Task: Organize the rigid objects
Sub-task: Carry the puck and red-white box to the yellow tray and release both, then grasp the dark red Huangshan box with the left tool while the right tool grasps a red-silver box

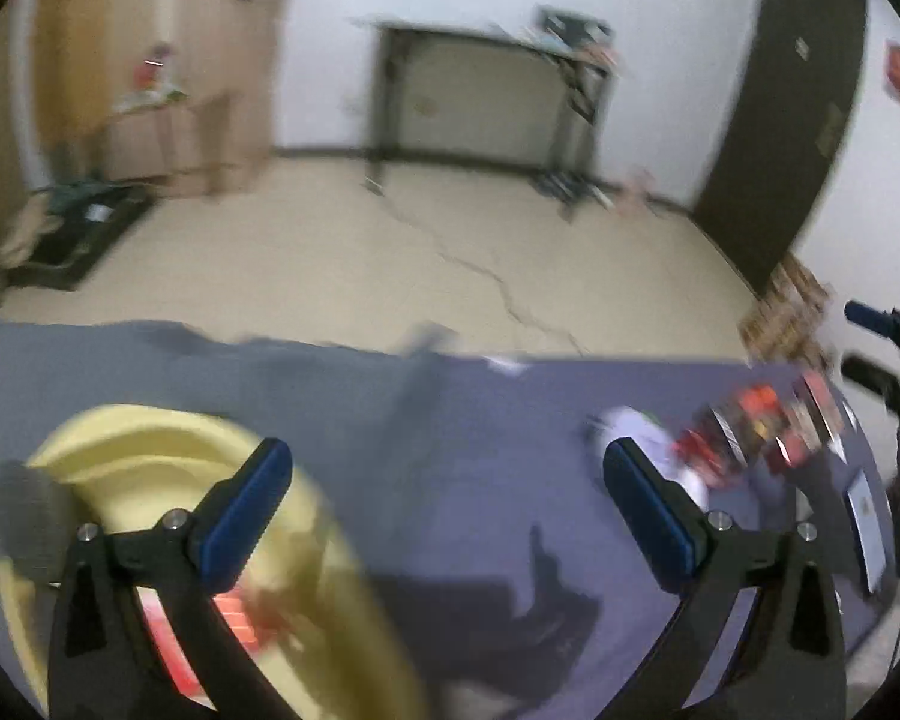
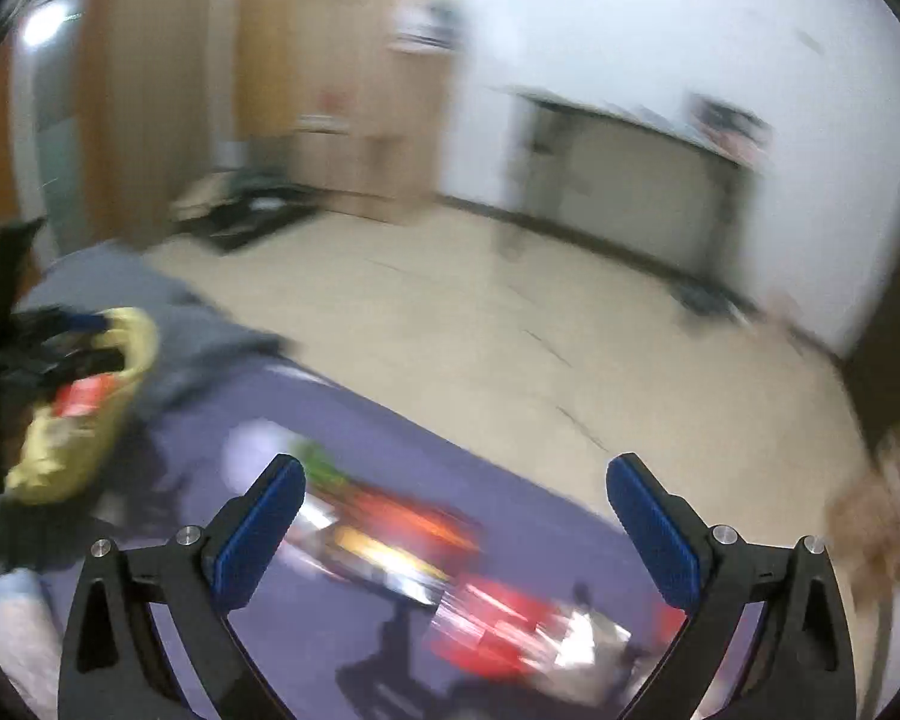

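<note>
Here, my left gripper [image 1: 447,501] and right gripper [image 2: 456,516] both have fingers apart; red boxes [image 2: 492,630] (blurred) lie flat, long axes unclear, on the counter [image 2: 390,438].

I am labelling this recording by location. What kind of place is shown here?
Probably a plain room in a home: a dark door, wooden cabinets, a cracked tiled floor, and a cloth-covered table.

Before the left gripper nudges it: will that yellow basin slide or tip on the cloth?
The yellow basin looks like thin plastic, so probably light and stiff. It is wide and low, so tipping seems unlikely; a rim push would more likely slide it. The purple cloth under it is wrinkled and may bunch and drag. Red packets inside add little weight, though blur hides detail.
</note>
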